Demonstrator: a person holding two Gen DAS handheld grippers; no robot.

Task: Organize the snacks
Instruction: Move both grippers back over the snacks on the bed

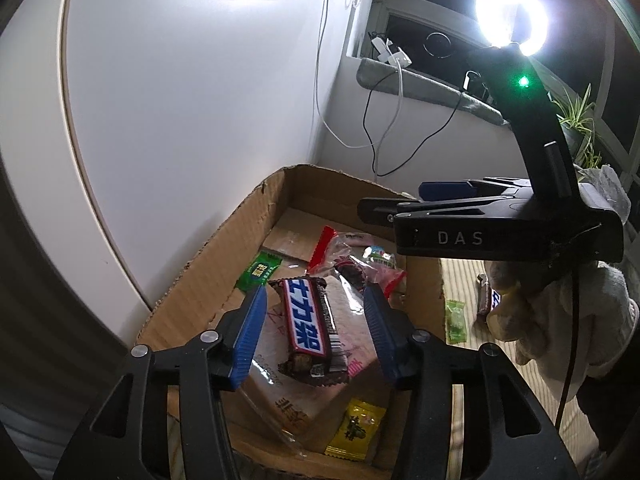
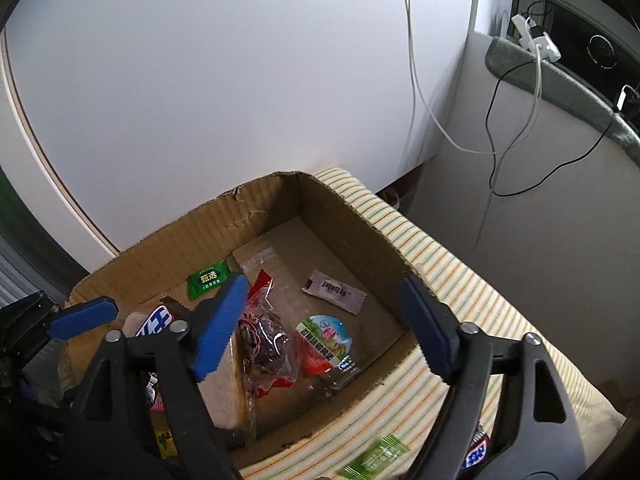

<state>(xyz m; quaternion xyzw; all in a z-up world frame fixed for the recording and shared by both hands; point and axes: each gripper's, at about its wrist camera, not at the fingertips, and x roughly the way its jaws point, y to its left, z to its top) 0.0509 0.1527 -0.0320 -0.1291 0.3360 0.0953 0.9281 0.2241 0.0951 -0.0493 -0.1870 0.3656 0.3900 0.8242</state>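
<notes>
1. Blue-padded black fingers of the left gripper (image 1: 316, 332) are filling the foreground, standing wide apart and gripping nothing, hovering over the open brown cardboard box (image 1: 208, 256).
2. Lying right between and below those jaws is the brown-wrapped chocolate bar with a blue-and-white label (image 1: 310, 328), resting inside the box on a clear-wrapped pale bread slice (image 1: 280, 368). Its long axis is running roughly along the fingers, tilted slightly, so the pads are flanking its long sides.
3. The right gripper (image 2: 324, 320) is also spreading wide and empty, hanging over the box's right half above the round-lidded red jelly cup (image 2: 326, 340); the left one is looking nearer to the bar.
4. Counting inside the box: one chocolate bar, one bread slice, one green candy packet (image 2: 209, 279), one yellow candy packet (image 1: 356, 432), one red-trimmed clear bag of dark fruit (image 2: 262, 336), one jelly cup, one pale pink sachet (image 2: 334, 290).
5. Waiting outside on the striped cloth (image 2: 404, 224): one light green candy (image 2: 376, 460) and a second chocolate bar (image 1: 486, 296), just beside each other, under the gloved right hand (image 1: 560, 320).
6. My read: those two are likely coming next.
</notes>
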